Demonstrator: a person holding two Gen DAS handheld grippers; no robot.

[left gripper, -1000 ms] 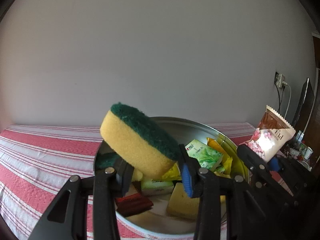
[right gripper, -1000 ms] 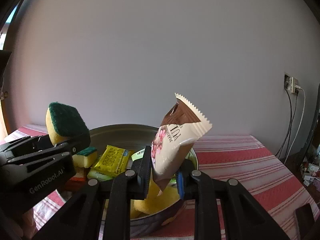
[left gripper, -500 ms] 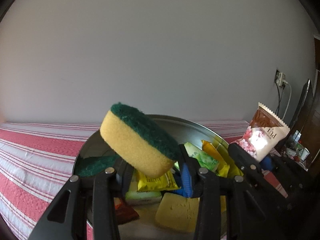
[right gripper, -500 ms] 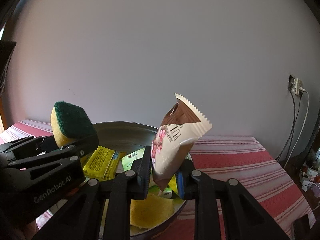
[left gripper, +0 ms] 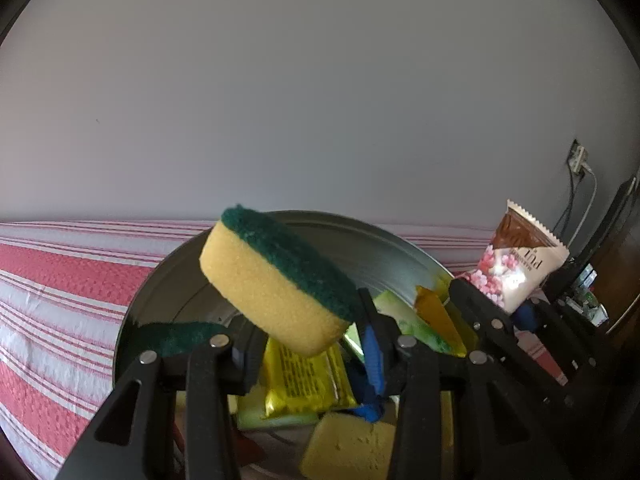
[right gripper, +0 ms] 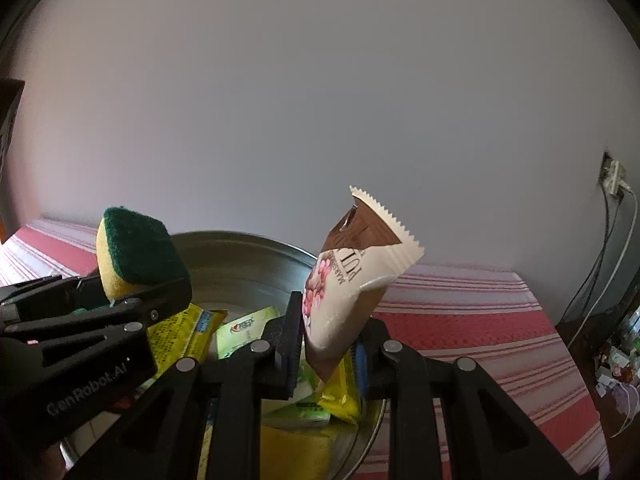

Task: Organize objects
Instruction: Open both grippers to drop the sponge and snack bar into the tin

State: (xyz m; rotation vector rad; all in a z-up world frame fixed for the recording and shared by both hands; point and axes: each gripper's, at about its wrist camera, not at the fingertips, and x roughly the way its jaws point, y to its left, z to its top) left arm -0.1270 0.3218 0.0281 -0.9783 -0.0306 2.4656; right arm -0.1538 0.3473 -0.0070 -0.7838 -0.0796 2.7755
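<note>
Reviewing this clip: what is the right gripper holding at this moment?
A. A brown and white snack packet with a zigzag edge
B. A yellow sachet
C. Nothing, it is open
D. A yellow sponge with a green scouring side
A: the right gripper is shut on the snack packet, held up above the metal bowl, while the sponge sits in the left gripper.

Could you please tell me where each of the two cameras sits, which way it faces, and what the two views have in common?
Left wrist: on the left gripper, facing the wall across the metal bowl; its jaws clamp a sponge, with the right gripper at the right.
Right wrist: on the right gripper, facing likewise; its jaws clamp a snack packet, with the left gripper at the left.
Shared: sponge, packet, bowl of sachets, striped cloth.
</note>
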